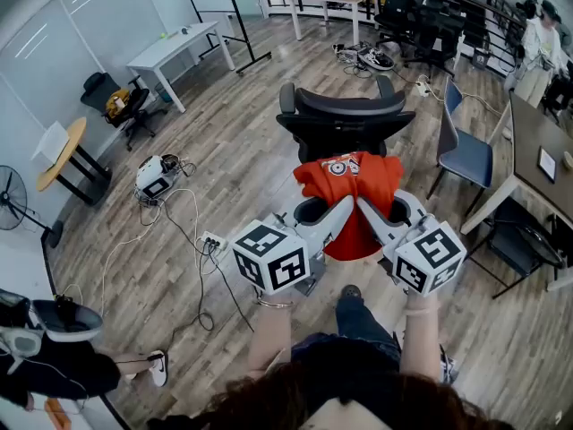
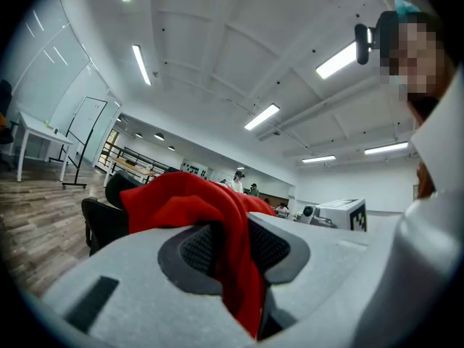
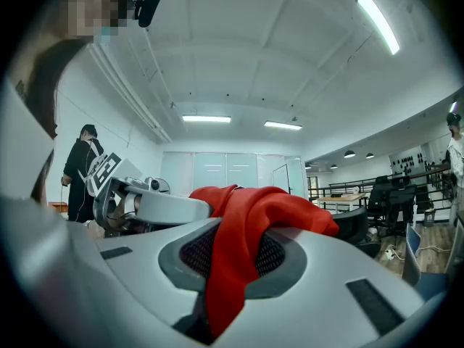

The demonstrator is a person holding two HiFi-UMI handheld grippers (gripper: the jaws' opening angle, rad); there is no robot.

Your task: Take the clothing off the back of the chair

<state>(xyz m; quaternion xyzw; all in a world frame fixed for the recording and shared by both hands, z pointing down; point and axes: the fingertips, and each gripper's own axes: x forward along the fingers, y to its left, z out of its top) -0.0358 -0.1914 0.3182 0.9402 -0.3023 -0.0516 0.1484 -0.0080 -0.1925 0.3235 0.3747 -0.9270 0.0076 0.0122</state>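
A red garment [image 1: 354,191] with a white print hangs bunched between my two grippers, just in front of the black office chair [image 1: 345,119]. I cannot tell whether its far edge still touches the chair back. My left gripper [image 1: 333,218] is shut on one fold; in the left gripper view the red cloth [image 2: 217,216] runs down between the grey pads [image 2: 192,252], with the chair [image 2: 105,220] behind it. My right gripper [image 1: 376,218] is shut on the other fold; the right gripper view shows the cloth [image 3: 246,230] draped over and pinched between its pads [image 3: 272,256].
A blue chair [image 1: 466,150] and a dark table [image 1: 537,146] stand to the right. Cables and a power strip [image 1: 210,240] lie on the wooden floor at left, by a small device [image 1: 157,177]. A white table [image 1: 175,47] stands further back. Another person's legs [image 1: 54,348] are at the lower left.
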